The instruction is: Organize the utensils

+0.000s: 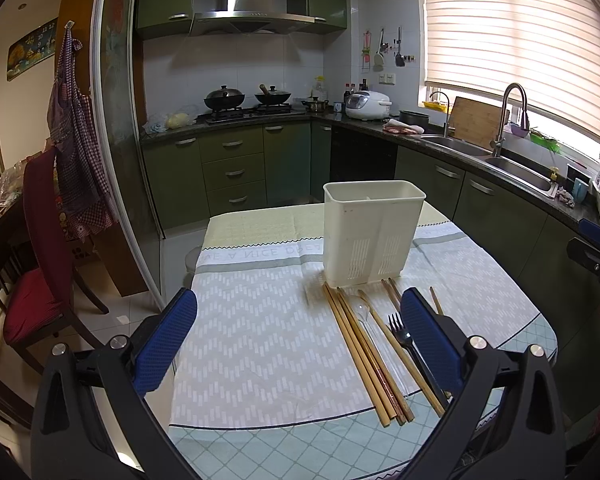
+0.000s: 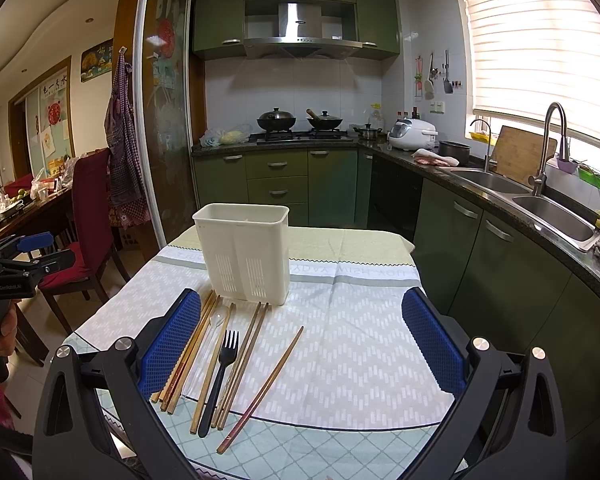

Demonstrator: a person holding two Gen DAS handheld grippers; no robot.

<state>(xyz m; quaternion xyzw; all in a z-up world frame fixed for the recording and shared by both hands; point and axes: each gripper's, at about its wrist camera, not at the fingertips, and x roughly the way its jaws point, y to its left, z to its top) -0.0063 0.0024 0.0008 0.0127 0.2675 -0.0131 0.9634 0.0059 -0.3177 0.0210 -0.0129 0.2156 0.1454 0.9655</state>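
The left gripper hangs over the table with its jaws wide open and nothing between them. Its blue pads stand far apart.

On the table lies a pale cloth. On the cloth stands a white holder, upright, with slots low on its front. Just in front of it lie the chopsticks in a loose row, side by side. A clear spoon lies among them; it is hard to see. A black fork lies next to it, prongs toward the holder.

One dark chopstick lies alone, slanted, a little to the right of the rest.

The right gripper is over the same cloth, jaws wide open too, holding nothing. The holder is ahead of it, to its left. Behind the table are a green kitchen and a sink.
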